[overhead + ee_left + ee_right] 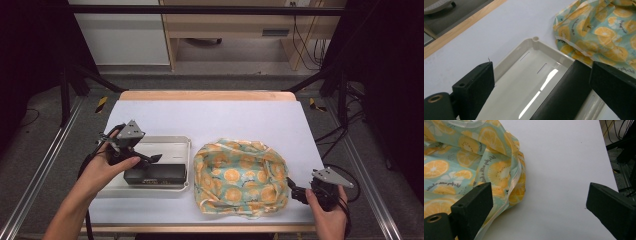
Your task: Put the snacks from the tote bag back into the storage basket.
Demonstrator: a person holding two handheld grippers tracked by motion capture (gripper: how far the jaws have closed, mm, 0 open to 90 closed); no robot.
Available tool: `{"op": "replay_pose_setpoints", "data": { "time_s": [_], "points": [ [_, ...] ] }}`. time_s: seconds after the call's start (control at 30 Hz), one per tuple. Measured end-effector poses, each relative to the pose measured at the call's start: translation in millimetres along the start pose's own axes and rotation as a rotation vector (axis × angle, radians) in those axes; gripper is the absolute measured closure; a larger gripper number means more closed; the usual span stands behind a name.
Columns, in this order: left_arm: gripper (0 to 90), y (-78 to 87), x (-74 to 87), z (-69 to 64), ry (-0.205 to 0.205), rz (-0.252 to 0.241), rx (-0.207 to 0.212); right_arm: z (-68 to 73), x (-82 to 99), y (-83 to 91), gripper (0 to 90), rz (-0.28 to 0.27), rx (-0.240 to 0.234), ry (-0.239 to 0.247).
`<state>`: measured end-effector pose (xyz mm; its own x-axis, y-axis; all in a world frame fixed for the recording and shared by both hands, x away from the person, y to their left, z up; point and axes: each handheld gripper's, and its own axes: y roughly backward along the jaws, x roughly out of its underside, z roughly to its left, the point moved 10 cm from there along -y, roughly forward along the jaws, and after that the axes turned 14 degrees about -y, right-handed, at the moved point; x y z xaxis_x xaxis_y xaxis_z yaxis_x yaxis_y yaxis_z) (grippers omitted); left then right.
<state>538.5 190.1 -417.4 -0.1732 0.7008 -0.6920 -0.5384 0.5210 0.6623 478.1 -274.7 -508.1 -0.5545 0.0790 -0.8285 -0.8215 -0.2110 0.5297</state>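
Observation:
A black rectangular box (156, 174) lies in a shallow white tray (170, 142) at the table's left. My left gripper (150, 160) hovers over the box's far edge. In the left gripper view it (542, 73) stands open, with the box (566, 92) against the right jaw and a wide gap to the left jaw. A soft cloth bag (240, 177) printed with orange slices on pale green sits mid-table, its mouth loosely open upward. My right gripper (294, 190) is open at the bag's right edge. In the right gripper view it (539, 195) has the bag's hem (515, 177) by its left jaw.
The white table surface (210, 115) stretches bare behind the tray and bag, ending in a wooden back edge (205, 95). Metal frame rails (45, 160) run along both sides. To the right of the bag lies a strip of bare table (564, 157).

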Motion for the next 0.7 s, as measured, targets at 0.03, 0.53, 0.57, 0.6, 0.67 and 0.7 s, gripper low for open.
{"op": "replay_pose_setpoints", "data": {
  "time_s": [0.03, 0.53, 0.57, 0.6, 0.67, 0.7],
  "points": [
    [5.9, 0.8, 3.1, 2.3, 0.009, -0.001, -0.006, -0.1, 0.1, 0.0, 7.7, 0.0, 0.001, 0.0],
    [5.3, 7.1, 49.4, 29.3, 0.123, -0.016, -0.076, 1.0, 1.0, -0.7, 7.7, 0.006, -0.003, 0.0],
    [5.3, 6.6, 51.6, 29.9, 0.127, -0.019, -0.078, 1.0, 0.8, -0.6, 7.7, 0.003, -0.002, 0.002],
    [5.3, 6.1, 54.9, 31.0, 0.13, -0.016, -0.081, 1.0, 0.8, -0.5, 7.7, 0.003, -0.001, 0.002],
    [5.3, 5.3, 61.5, 33.6, 0.139, -0.001, -0.091, 1.1, 1.0, -0.6, 7.7, 0.006, -0.002, 0.0],
    [5.3, 5.6, 64.4, 35.8, 0.144, 0.001, -0.099, 1.1, 1.1, -0.9, 7.7, 0.007, -0.002, 0.0]
  ]
}}
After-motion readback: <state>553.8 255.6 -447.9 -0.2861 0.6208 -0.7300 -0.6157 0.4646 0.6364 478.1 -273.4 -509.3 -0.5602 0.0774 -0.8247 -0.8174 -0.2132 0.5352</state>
